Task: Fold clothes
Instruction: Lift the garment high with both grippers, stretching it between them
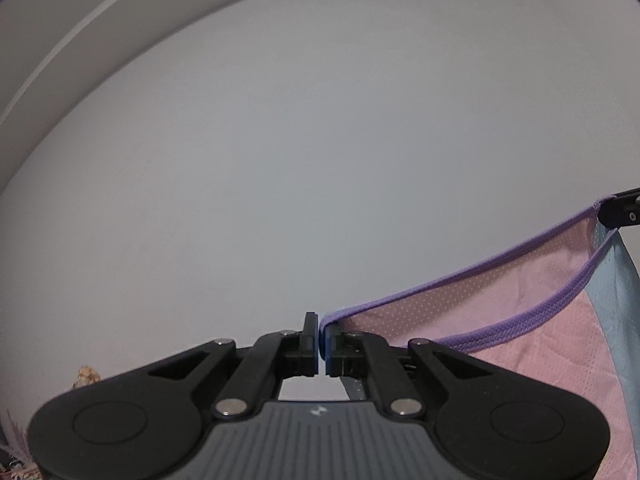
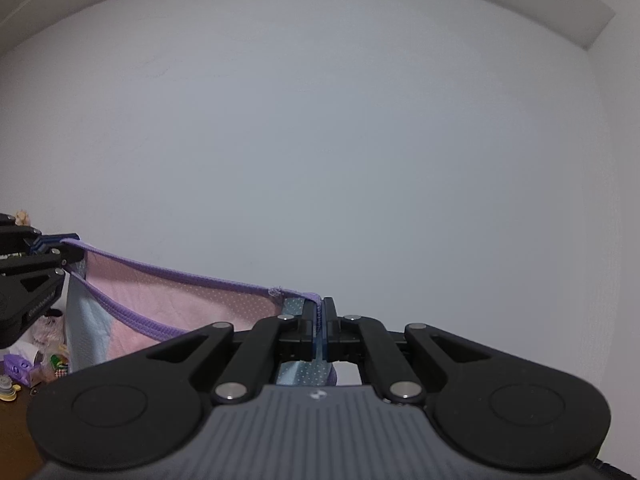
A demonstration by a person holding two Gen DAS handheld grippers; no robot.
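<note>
A pink and light-blue mesh garment point(image 1: 520, 312) with a purple waistband hangs in the air, stretched between my two grippers. My left gripper point(image 1: 321, 330) is shut on one end of the purple band. My right gripper point(image 2: 319, 320) is shut on the other end, where the garment point(image 2: 180, 304) sags to the left. The right gripper shows at the right edge of the left wrist view point(image 1: 620, 210). The left gripper shows at the left edge of the right wrist view point(image 2: 60, 250). The lower part of the garment is hidden behind the gripper bodies.
A plain white wall point(image 2: 320, 140) fills both views ahead. Small toys and clutter point(image 2: 24, 372) sit on a brown surface at the lower left of the right wrist view. A dried-flower item point(image 1: 86, 376) shows at the lower left of the left wrist view.
</note>
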